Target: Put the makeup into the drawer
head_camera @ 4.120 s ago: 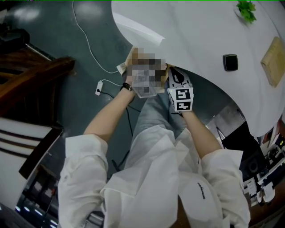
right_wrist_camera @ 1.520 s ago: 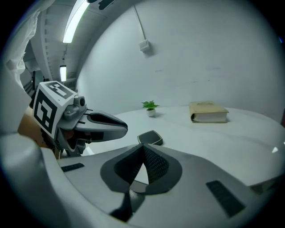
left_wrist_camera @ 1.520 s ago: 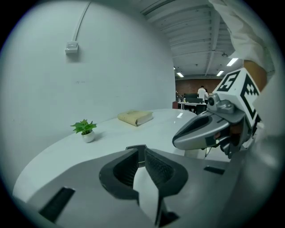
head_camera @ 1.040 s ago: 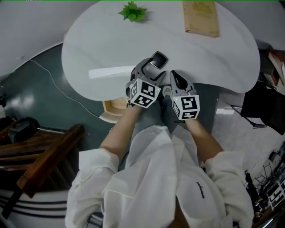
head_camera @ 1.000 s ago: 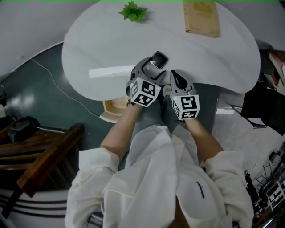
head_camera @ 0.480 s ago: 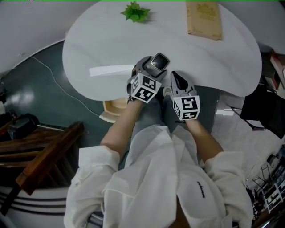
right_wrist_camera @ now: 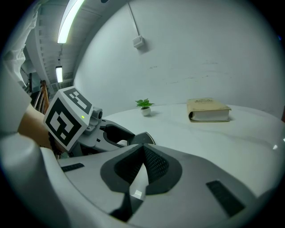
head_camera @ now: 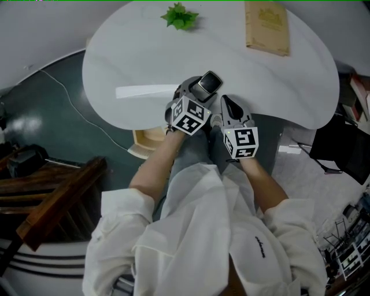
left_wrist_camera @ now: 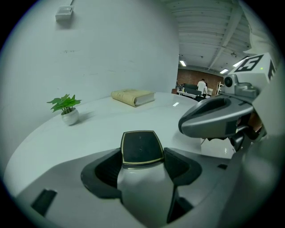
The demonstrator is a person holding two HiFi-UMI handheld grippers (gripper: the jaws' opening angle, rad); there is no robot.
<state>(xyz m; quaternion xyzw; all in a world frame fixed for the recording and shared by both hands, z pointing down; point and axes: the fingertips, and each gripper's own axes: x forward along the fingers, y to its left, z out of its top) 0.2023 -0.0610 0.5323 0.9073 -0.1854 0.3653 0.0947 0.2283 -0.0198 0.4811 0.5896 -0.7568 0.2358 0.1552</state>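
The makeup is a square black compact with a gold rim (head_camera: 208, 84). It sits tilted between the jaws of my left gripper (head_camera: 200, 90) just above the white table's near edge. In the left gripper view the compact (left_wrist_camera: 140, 147) fills the gap and both dark pads (left_wrist_camera: 107, 171) touch its sides while the jaws are closing. My right gripper (head_camera: 225, 103) hovers close beside it on the right, its jaws together with nothing between them (right_wrist_camera: 143, 149). The open wooden drawer (head_camera: 147, 141) shows below the table edge, left of my left forearm.
On the white oval table (head_camera: 144, 58) stand a small green plant (head_camera: 180, 15) and a tan book (head_camera: 267, 26) at the far side, with a white strip (head_camera: 144, 91) nearer. Dark wooden furniture (head_camera: 58, 196) stands on the floor at the left.
About four seconds ago both hands were low over the floor by the drawer; now they are at the table edge. Over the last second the left gripper tilted slightly and the compact stayed in its jaws.
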